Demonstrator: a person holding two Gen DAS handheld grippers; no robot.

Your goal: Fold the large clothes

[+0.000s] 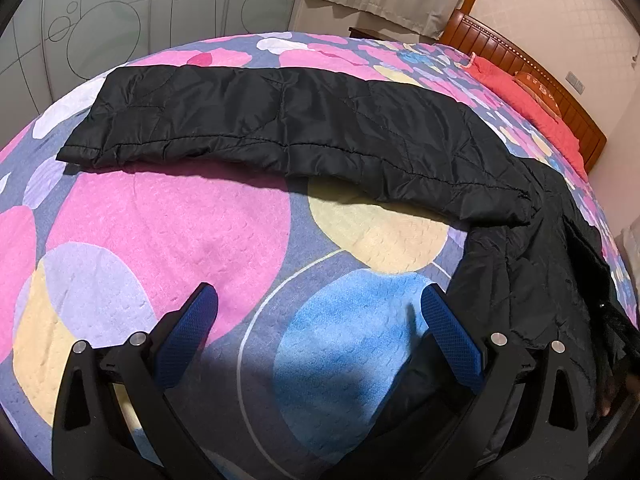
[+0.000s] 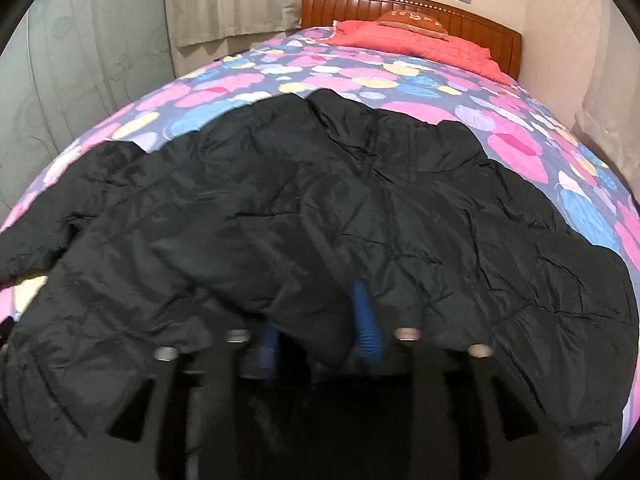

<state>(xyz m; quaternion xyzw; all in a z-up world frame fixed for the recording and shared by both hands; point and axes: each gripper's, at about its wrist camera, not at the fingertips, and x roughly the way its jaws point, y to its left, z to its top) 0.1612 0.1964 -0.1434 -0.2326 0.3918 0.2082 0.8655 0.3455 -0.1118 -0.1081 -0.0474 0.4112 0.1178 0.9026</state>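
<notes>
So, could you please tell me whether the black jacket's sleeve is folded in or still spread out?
Spread out: the sleeve lies stretched straight across the bedspread, away from the jacket body.

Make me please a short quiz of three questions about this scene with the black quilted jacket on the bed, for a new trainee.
1. True or false: the left gripper is open and holds nothing.
2. What does the right gripper grip? A) the coral-red quilted blanket B) the black quilted padded jacket C) the cream curtain
3. Fill in: the jacket's long sleeve lies stretched flat across the colourful circle-patterned ____.

Key: 1 true; 2 B, its blue fingers appear closed on a fold of the fabric, though the picture is blurred; 3 bedspread.
</notes>
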